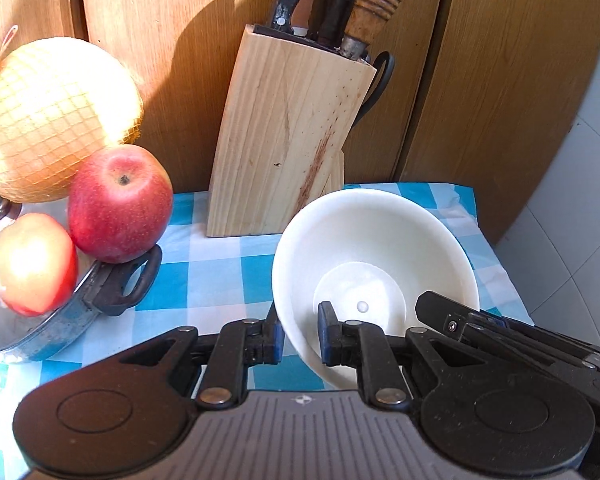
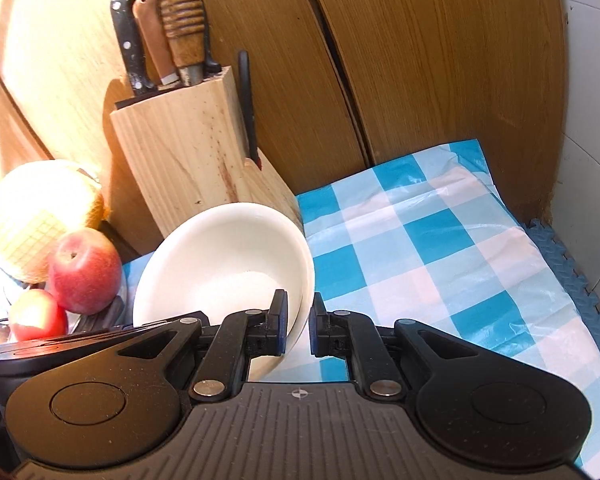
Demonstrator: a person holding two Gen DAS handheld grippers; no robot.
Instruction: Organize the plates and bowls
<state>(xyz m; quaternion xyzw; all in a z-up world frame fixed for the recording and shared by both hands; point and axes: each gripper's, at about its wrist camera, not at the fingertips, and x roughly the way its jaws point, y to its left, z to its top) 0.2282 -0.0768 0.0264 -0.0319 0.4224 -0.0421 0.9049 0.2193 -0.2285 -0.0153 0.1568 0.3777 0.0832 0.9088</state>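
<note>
We see both claws pinching the same white bowl (image 1: pixel 374 264) by its rim, from opposite sides. The left claw (image 1: pixel 300 336) has one blue pad outside the wall and the other inside, pressed against the near left edge. The right claw (image 2: pixel 299 328) grips the right edge the same way, and its black body (image 1: pixel 520 332) shows at the lower right of the left wrist view.

The bowl is tilted, its opening facing the cameras, and it appears to be lifted off the counter, though we cannot make out the gap under its base for certain. Below it lies a blue-and-white checked cloth (image 2: pixel 440 240) covering the counter.

Just behind the bowl stands a pale wooden knife block (image 1: pixel 284 148), holding several handles, with black scissors (image 1: pixel 380 80) tucked at its side. To the left we see a red apple (image 1: pixel 118 204), a second apple (image 1: pixel 32 264) in front of it, and a netted yellow pomelo (image 1: pixel 48 120) behind them, all on a metal pan with a black handle (image 1: pixel 136 280). Brown wooden panels (image 2: pixel 420 60) form the backdrop, and a blue foam mat edge (image 2: pixel 572 264) runs along the cloth's right side.
</note>
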